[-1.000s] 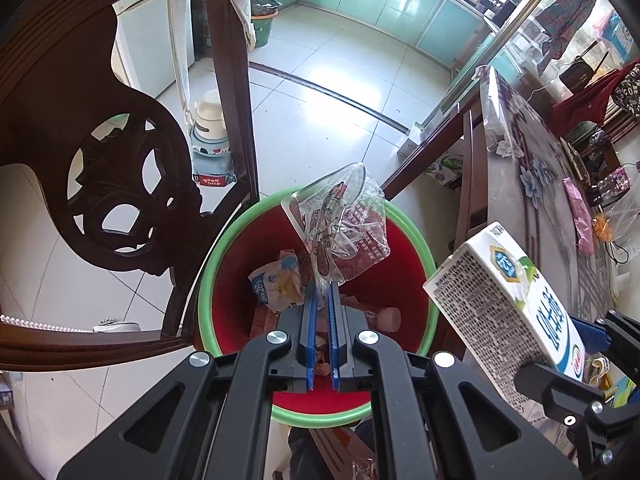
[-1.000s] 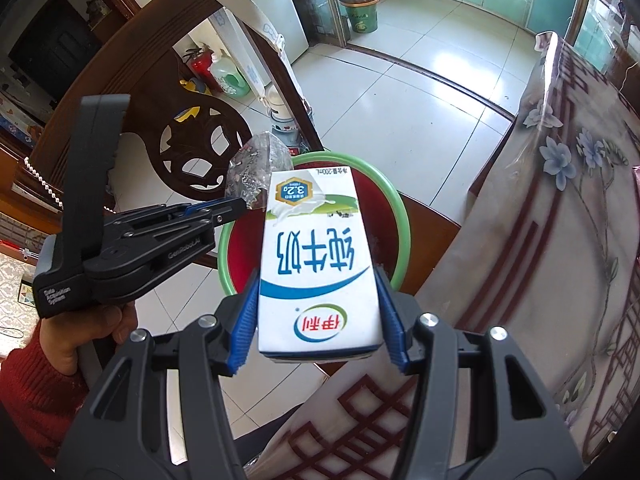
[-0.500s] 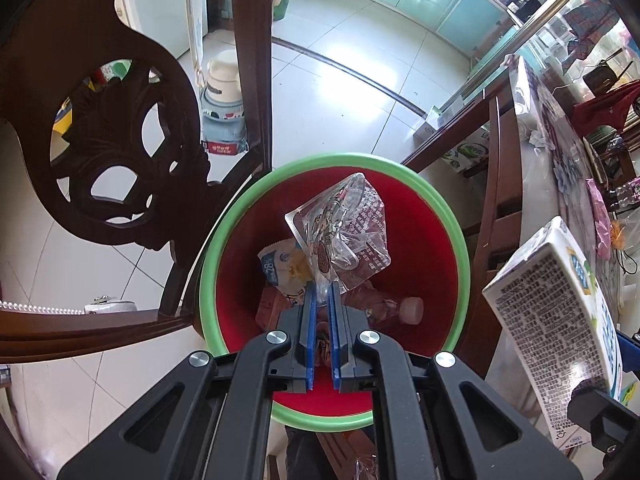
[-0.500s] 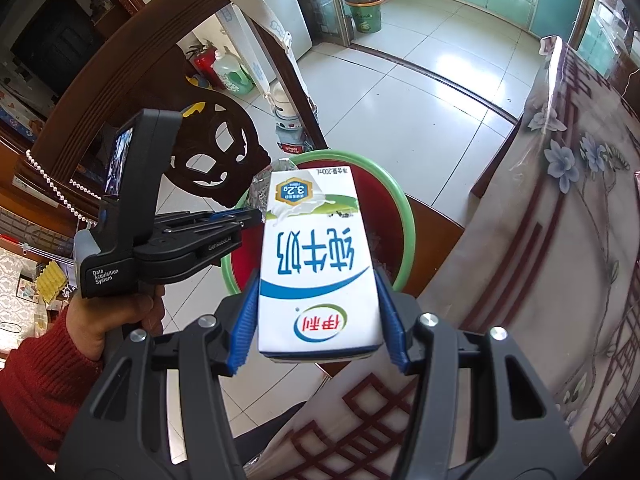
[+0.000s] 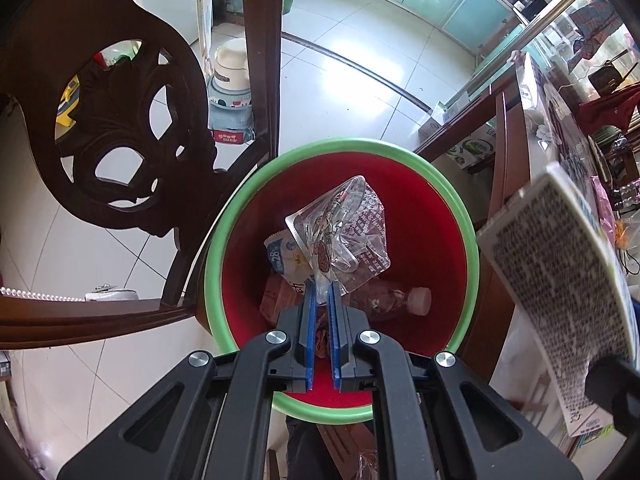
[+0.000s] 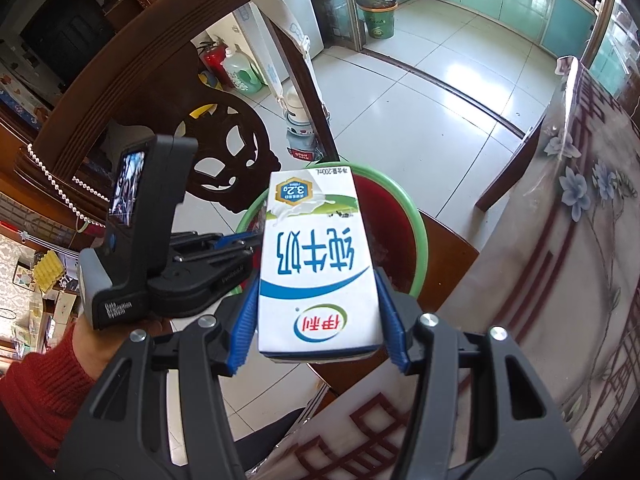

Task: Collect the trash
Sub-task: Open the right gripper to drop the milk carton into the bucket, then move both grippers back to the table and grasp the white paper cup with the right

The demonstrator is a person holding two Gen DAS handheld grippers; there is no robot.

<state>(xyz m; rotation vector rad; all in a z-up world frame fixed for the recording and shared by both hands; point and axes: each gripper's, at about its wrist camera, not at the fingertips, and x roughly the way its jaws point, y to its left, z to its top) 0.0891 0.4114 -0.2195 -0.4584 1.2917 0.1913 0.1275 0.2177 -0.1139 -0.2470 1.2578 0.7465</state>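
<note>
My left gripper [image 5: 322, 300] is shut on a crumpled clear plastic wrapper [image 5: 344, 232] and holds it over the mouth of a red bin with a green rim [image 5: 468, 240]. The bin holds a blue-and-white snack packet [image 5: 282, 256] and a plastic bottle with a white cap [image 5: 400, 300]. My right gripper [image 6: 316, 320] is shut on a white milk carton [image 6: 316, 256], held beside the bin [image 6: 416, 240] at the table edge. The carton also shows at the right of the left wrist view [image 5: 560, 280]. The left gripper shows in the right wrist view [image 6: 224, 248].
A dark carved wooden chair [image 5: 120, 152] stands left of the bin. A table with a flowered cloth [image 6: 560, 260] is on the right. A white pot on a blue stand [image 5: 232, 92] sits on the tiled floor behind the chair.
My left gripper has moved forward and down over the bin with the wrapper. The right gripper with the carton has come slightly closer to the bin.
</note>
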